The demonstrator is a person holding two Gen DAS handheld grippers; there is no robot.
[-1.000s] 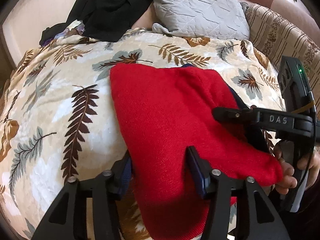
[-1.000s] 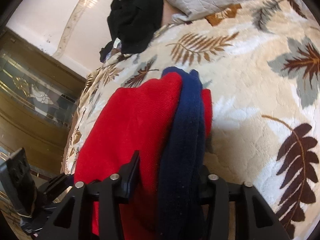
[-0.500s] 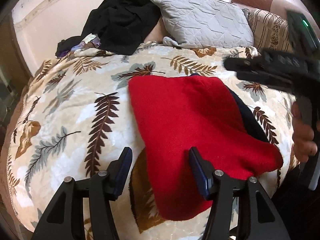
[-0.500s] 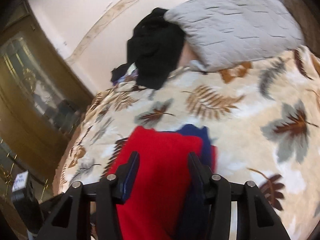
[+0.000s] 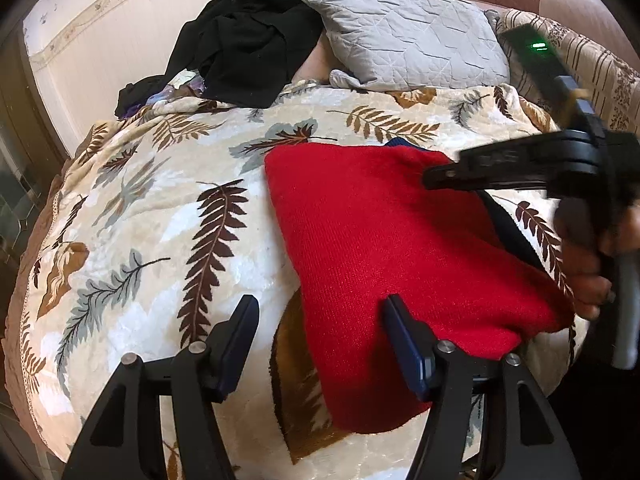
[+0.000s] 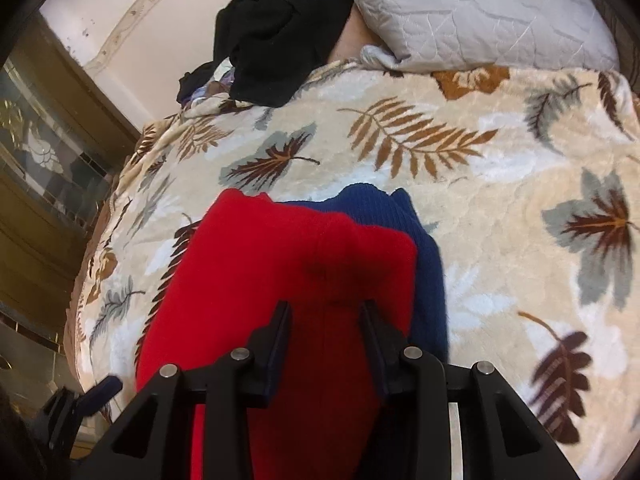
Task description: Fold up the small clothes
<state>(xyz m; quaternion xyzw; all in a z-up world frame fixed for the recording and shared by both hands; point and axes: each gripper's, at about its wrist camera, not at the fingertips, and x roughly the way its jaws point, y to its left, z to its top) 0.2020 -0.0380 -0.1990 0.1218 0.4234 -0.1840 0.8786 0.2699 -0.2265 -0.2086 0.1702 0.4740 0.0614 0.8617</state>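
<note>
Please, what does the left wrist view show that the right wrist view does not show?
Only the left wrist view: the right gripper from the side, the hand holding it, and a striped sofa arm.
Only the right wrist view: a brown glass-panelled door, and the blue collar shown broadly.
Both: the red garment, leaf-print blanket, grey pillow and black clothes.

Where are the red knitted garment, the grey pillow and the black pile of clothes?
red knitted garment [image 5: 384, 240]: left wrist view, middle of its flat top layer.
grey pillow [image 5: 404, 48]: left wrist view, centre of its quilted face.
black pile of clothes [image 6: 284, 28]: right wrist view, middle of the heap.
</note>
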